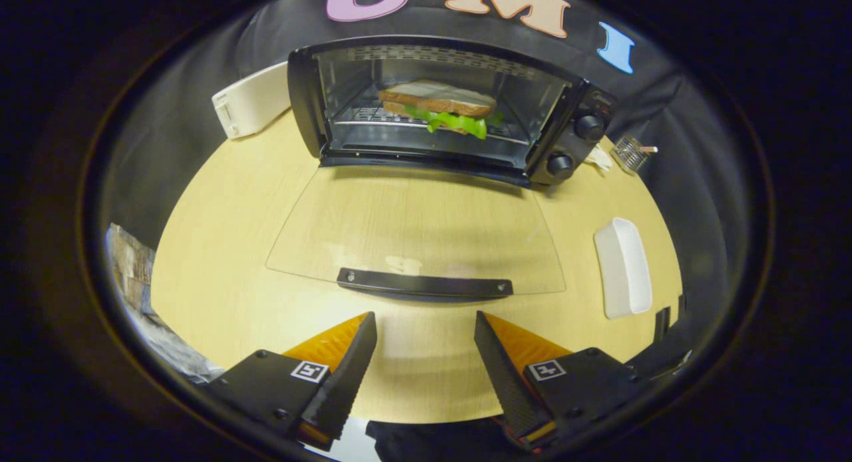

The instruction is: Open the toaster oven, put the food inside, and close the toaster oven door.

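Already inside: a sandwich of brown bread and green lettuce (444,106) sits on the wire rack of the black toaster oven (572,126), which stands at the far side of the round pale-wood table (219,262). The oven's clear glass door (373,229) lies folded flat toward the camera, its black bar handle (425,284) just ahead of the tool (425,329).

The tool hangs above the table with its fingers spread wide and nothing held between them; the handle lies in line with the gap but apart from the fingertips.

By this picture, opening and loading look done, and the step in hand is the closing of the door. The next move would call for getting the fingers under or onto the handle and swinging the glass up on its hinge until it meets the oven's front. A grip on the bar looks workable, as the gap seems wider than the bar is thick. Care is wanted that the lift follows the door's arc, not a straight push that would shove the oven backward.

A white plastic box-shaped appliance (249,101) stands to the oven's left, touching or nearly touching it; the lens bends that edge too much to say. A white oblong dish (622,269) lies on the table to the right of the door.
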The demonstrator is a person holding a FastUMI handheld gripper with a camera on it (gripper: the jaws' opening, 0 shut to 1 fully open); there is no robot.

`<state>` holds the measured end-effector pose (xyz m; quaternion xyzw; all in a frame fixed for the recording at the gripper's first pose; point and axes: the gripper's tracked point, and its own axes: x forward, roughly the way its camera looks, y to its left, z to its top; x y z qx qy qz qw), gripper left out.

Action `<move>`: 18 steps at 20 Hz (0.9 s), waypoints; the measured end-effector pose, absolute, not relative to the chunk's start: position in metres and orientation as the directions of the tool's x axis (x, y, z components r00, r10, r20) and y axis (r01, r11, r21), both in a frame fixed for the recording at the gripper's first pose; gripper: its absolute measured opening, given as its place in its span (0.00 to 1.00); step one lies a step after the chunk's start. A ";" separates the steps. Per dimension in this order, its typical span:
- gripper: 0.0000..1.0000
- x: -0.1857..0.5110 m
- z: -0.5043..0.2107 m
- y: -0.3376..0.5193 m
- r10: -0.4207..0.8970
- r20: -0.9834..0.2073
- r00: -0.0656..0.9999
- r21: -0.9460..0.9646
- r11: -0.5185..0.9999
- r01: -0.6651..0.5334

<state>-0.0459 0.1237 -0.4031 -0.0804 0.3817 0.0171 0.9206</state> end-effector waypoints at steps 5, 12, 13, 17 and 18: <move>0.93 -0.037 -0.400 0.125 -0.016 -0.705 0.709 -0.106 0.991 -0.083; 0.92 -0.036 -0.377 0.127 -0.024 -0.672 0.740 -0.073 0.997 -0.034; 0.92 -0.036 -0.369 0.127 -0.032 -0.665 0.746 -0.086 0.996 -0.034; 0.91 -0.029 -0.329 0.131 -0.059 -0.611 0.790 -0.168 0.984 -0.056; 0.90 -0.028 -0.322 0.132 -0.065 -0.600 0.798 -0.189 0.980 -0.062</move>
